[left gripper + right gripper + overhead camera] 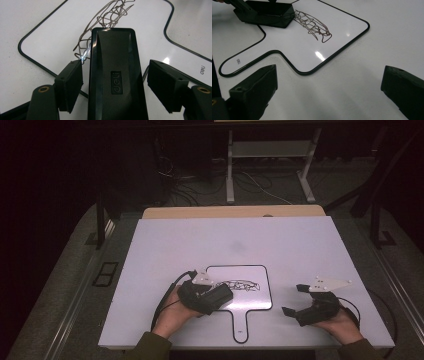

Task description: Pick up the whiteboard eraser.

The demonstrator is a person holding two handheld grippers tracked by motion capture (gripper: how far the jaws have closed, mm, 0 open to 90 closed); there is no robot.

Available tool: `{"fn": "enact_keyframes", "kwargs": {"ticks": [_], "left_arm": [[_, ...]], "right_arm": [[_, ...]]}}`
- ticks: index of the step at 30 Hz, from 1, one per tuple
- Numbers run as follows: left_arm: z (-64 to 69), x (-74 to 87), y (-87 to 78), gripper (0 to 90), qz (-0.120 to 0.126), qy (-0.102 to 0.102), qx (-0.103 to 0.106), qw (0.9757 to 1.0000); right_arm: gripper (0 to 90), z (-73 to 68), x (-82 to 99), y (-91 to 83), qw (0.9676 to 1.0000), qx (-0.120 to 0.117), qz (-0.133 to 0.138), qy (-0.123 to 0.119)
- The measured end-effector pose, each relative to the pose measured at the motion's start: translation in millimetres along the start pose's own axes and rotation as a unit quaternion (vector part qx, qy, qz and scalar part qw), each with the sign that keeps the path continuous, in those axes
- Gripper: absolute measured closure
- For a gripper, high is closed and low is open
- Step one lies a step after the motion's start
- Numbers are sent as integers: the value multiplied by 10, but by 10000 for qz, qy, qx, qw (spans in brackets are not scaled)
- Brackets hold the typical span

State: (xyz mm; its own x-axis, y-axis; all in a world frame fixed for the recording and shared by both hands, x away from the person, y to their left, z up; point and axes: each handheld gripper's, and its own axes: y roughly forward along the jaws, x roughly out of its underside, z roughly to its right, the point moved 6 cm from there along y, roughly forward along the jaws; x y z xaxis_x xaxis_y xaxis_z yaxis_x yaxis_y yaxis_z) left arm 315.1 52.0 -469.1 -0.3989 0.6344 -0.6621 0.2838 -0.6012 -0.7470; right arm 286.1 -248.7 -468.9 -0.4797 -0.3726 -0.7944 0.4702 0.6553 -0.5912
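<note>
1. Viewing from above, I see the left gripper (220,295) over the small paddle-shaped whiteboard (255,297), which lies flat on the white table (165,245), handle toward me
2. Between its jaws sits a black eraser block (115,75) marked "deli", resting on the whiteboard just at the near end of a brown scribble (243,284)
3. In the left gripper view, I read the jaws as narrowed around the eraser: one pad (70,85) sits right at the block's side, the other pad (165,85) stands off with a thin gap showing; I cannot tell if the near one presses, so I log no firm clamp
4. Scribble (107,17) runs ahead of the eraser, toward the far end of the whiteboard; part of it is hidden under the block
5. Right gripper (292,299) rests on the bare table to the right of the whiteboard, well apart from the eraser, held in the person's right hand (345,325)
6. In the right gripper view, its jaws stand wide, with nothing but table surface between them; the whiteboard (294,47) and scribble (312,25) lie ahead of them
</note>
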Motion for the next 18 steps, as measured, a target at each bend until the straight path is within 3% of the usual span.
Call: {"fn": "enact_keyframes", "kwargs": {"ticks": [4, 18], "left_arm": [[9, 27, 27, 283, -149, 54, -30, 9999], [14, 59, 56, 342, -288, 64, -29, 9996]], "right_arm": [[0, 2, 1, 0, 10000, 2, -2, -1], [0, 3, 3, -2, 10000, 7, -5, 0]]}}
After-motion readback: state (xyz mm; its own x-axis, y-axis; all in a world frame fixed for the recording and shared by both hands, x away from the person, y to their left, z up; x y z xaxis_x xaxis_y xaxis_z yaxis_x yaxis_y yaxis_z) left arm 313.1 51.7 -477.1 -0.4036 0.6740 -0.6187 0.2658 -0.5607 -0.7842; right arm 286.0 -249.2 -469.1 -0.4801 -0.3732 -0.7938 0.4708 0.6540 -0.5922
